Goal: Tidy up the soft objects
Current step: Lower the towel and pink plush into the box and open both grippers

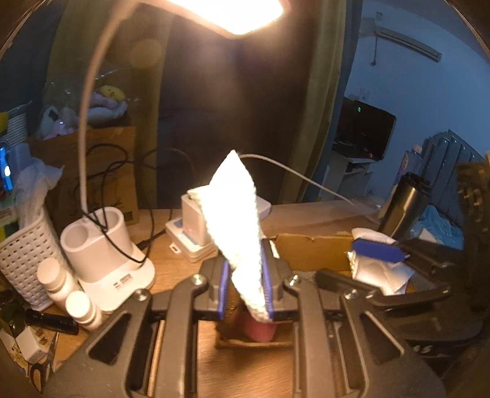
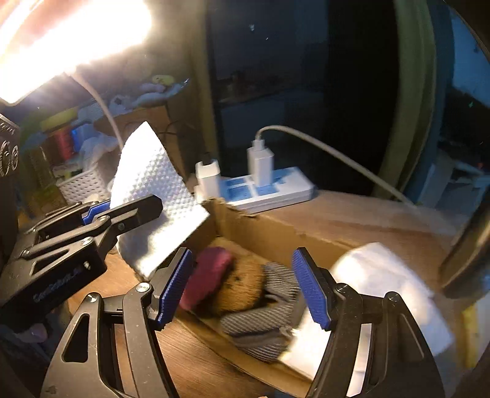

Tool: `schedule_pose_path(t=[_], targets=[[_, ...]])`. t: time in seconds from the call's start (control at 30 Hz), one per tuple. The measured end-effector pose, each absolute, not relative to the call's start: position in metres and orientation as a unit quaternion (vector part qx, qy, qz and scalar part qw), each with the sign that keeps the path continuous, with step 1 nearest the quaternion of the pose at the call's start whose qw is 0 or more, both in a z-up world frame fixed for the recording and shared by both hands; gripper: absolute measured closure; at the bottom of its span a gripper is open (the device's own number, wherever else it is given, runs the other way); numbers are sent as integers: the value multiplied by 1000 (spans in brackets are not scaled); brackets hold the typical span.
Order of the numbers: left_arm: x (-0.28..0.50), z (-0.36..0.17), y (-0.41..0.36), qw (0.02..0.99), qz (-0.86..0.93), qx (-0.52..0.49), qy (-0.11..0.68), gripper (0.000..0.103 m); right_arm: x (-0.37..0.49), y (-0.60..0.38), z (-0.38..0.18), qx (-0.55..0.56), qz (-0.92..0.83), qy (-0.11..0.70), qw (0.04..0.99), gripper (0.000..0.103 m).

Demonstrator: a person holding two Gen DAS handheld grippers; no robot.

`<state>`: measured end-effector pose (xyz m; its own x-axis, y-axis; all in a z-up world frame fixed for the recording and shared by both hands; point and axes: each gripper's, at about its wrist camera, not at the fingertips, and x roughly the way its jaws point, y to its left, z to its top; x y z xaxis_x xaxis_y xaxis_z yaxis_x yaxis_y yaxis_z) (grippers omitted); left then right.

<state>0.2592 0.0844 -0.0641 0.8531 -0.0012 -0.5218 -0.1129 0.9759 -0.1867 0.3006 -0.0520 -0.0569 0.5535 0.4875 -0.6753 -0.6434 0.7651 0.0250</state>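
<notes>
Between tool pads, embossed white tissue (image 1: 232,211)

Desk clutter around a white power strip (image 2: 269,191) on a wooden desk (image 1: 171,263)

Plugged into the strip: two white chargers (image 2: 260,165), a pale cable (image 2: 337,156) arcing off rightward. Left of the strip: a white lamp base (image 1: 110,254) with a curved neck, a glowing lamp head (image 1: 232,12) overhead, black cords (image 1: 122,196) draped across, a white woven basket (image 1: 24,260), two small white bottles (image 1: 67,290). Behind the strip, further left: a brown box (image 1: 101,171) topped with plush toys (image 1: 104,104). Right of the strip: a dark metal tumbler (image 1: 404,205), a dark monitor (image 1: 364,131) well beyond, a wall air conditioner (image 1: 407,43) high up.
</notes>
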Motion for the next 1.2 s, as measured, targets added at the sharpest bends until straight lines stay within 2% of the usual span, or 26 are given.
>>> schedule_pose_path(t=[0.4, 0.5, 0.53, 0.57, 0.63, 1.2], targets=[[294, -80, 38, 942, -17, -67, 328, 82, 295, -115, -38, -82, 263, 320, 907, 32], [302, -89, 28, 932, -7, -54, 358, 70, 295, -127, -37, -74, 255, 319, 910, 32], [301, -88, 26, 933, -7, -53, 357, 61, 295, -130, -37, -73, 253, 319, 910, 32], [299, -86, 25, 934, -5, -53, 353, 45, 295, -133, -38, -72, 251, 320, 911, 32], [294, -80, 26, 938, -1, -59, 341, 38, 296, -136, -38, -70, 249, 321, 911, 32], [246, -34, 22, 956, 10, -41, 290, 38, 271, -140, -21, -66, 253, 303, 916, 32]])
